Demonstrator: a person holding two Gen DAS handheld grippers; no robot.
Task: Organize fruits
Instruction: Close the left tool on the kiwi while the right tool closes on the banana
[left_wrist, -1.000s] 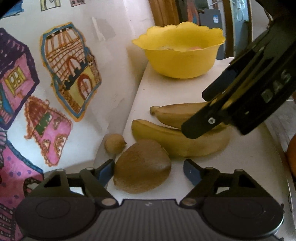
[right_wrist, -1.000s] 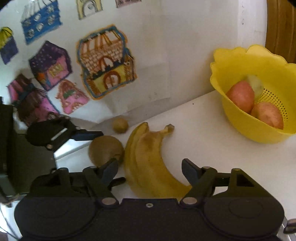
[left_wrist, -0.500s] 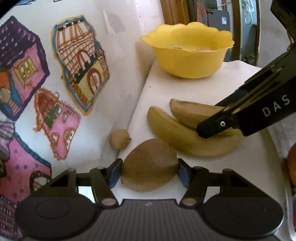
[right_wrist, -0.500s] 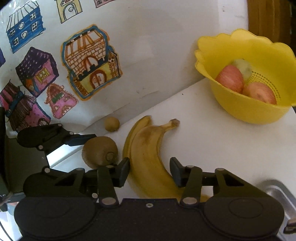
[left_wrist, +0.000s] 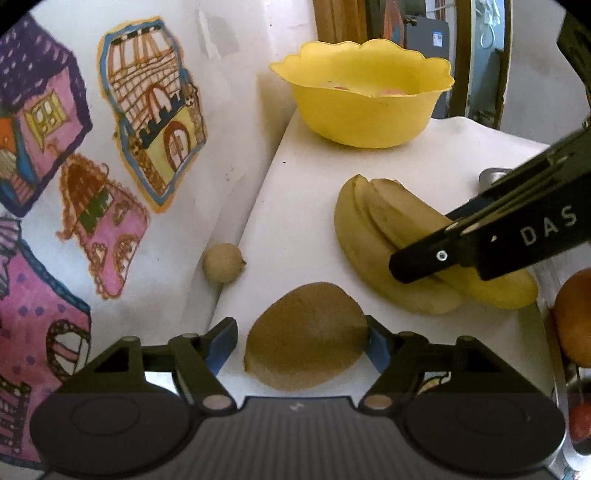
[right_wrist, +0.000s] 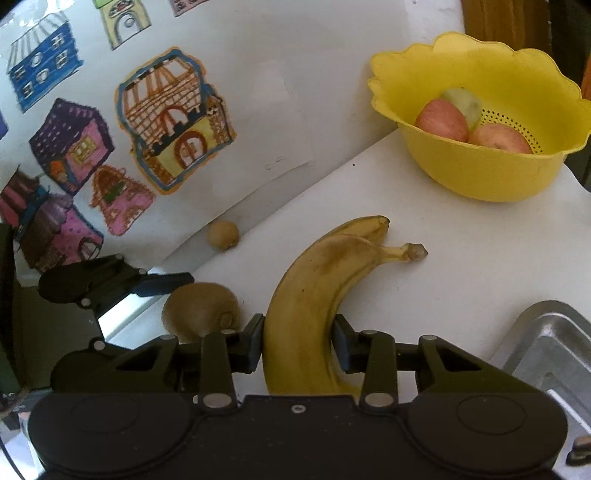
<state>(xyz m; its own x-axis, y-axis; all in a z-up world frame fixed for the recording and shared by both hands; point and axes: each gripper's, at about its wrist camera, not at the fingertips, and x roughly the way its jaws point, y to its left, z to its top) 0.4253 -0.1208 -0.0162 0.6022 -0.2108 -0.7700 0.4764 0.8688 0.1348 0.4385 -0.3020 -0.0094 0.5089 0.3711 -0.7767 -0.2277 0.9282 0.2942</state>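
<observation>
Gripping the bananas (right_wrist: 310, 306) at mid-length, the right claw (right_wrist: 298, 341) was clenched on them; they lay on the white table (right_wrist: 461, 280), long axis toward one o'clock, stems toward the yellow bowl (right_wrist: 491, 173). The left claw (left_wrist: 301, 341) was released, straddling the kiwi (left_wrist: 308, 336), right pad touching.

The right gripper (right_wrist: 298, 343) clamps both fingers against the bananas (right_wrist: 314, 306) on the white counter (right_wrist: 461, 266). Left of the bananas lies a kiwi (right_wrist: 201, 312); beyond them, a yellow bowl (right_wrist: 491, 173) holds apples (right_wrist: 441, 120).
</observation>
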